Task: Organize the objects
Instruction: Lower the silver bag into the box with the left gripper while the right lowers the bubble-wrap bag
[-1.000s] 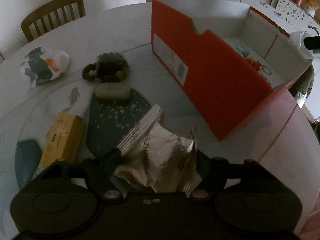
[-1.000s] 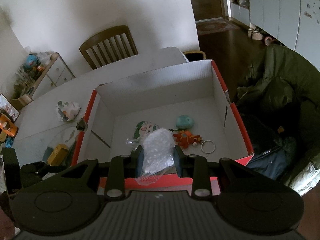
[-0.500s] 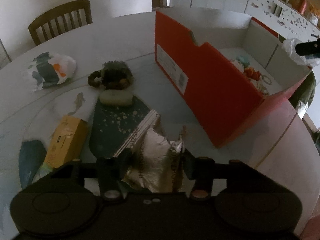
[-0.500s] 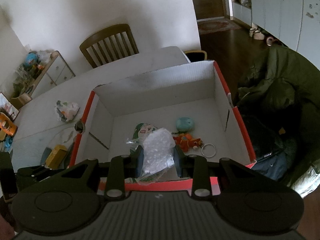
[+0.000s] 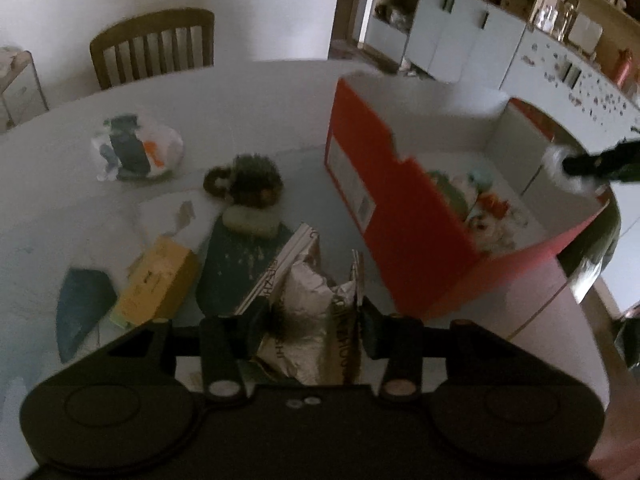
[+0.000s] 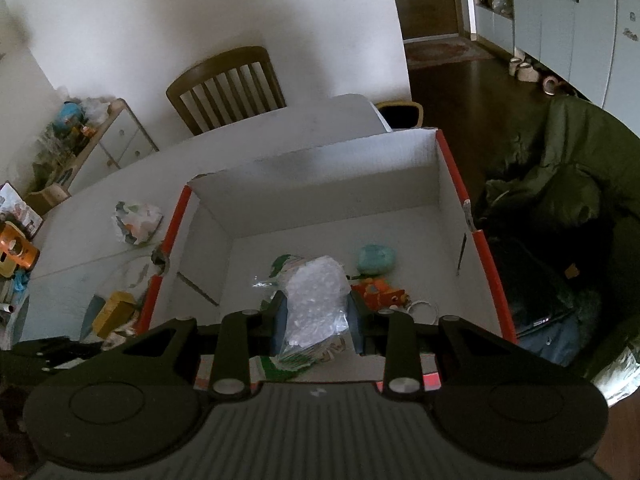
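My left fingers (image 5: 310,320) have just been closing and now pinch the light, crinkly foil packet (image 5: 316,320) mid-body; right fingers (image 6: 316,318) squeeze a soft bubble-wrap bag (image 6: 314,304)

Between the left gripper's (image 5: 312,322) fingers sits a foil packet (image 5: 310,320), the table (image 5: 248,120) beneath it. Ahead and to its left lie a small carton (image 5: 158,284), a mat (image 5: 236,268) and a plush toy (image 5: 250,180); farther off, a plastic bag (image 5: 136,150). To its right stands the box (image 5: 404,216). The right gripper (image 6: 316,320) holds a bag of beads (image 6: 314,304) over the box's near edge, with toys (image 6: 376,276) inside, ahead of it.
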A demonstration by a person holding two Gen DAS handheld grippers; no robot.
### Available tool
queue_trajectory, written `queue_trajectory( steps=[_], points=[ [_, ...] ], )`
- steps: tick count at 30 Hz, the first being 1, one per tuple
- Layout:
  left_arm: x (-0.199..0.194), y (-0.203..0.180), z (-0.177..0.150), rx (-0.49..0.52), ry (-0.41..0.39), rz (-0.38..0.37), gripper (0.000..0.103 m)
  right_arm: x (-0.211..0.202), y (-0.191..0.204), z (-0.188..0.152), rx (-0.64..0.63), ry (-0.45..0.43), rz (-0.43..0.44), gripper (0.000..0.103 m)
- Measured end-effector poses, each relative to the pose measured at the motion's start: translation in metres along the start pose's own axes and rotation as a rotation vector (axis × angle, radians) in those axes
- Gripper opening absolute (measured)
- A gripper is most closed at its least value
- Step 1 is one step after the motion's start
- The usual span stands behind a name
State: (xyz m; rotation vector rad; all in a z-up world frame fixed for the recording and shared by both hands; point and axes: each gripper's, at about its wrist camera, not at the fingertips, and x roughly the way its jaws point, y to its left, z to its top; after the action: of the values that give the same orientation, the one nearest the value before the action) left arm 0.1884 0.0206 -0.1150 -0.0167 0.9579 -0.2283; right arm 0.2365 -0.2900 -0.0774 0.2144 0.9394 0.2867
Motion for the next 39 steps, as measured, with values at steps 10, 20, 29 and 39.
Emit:
queue_trajectory(
  steps=[10, 20, 29, 39],
  points=[
    [-0.041, -0.028, 0.054, -0.012, -0.091, -0.023, 0.045, 0.013, -0.014, 0.002, -0.004, 0.043, -0.013, 0.031],
    [-0.017, -0.089, 0.117, 0.12, -0.135, -0.107, 0.045, 0.027, -0.016, 0.0, -0.066, 0.083, -0.03, 0.03],
    [0.064, -0.136, 0.142, 0.287, -0.027, -0.098, 0.045, 0.042, -0.012, -0.001, -0.145, 0.113, -0.04, 0.031],
    [0.123, -0.152, 0.152, 0.329, 0.078, -0.059, 0.045, 0.066, -0.013, 0.0, -0.156, 0.168, -0.049, 0.031]
  ],
)
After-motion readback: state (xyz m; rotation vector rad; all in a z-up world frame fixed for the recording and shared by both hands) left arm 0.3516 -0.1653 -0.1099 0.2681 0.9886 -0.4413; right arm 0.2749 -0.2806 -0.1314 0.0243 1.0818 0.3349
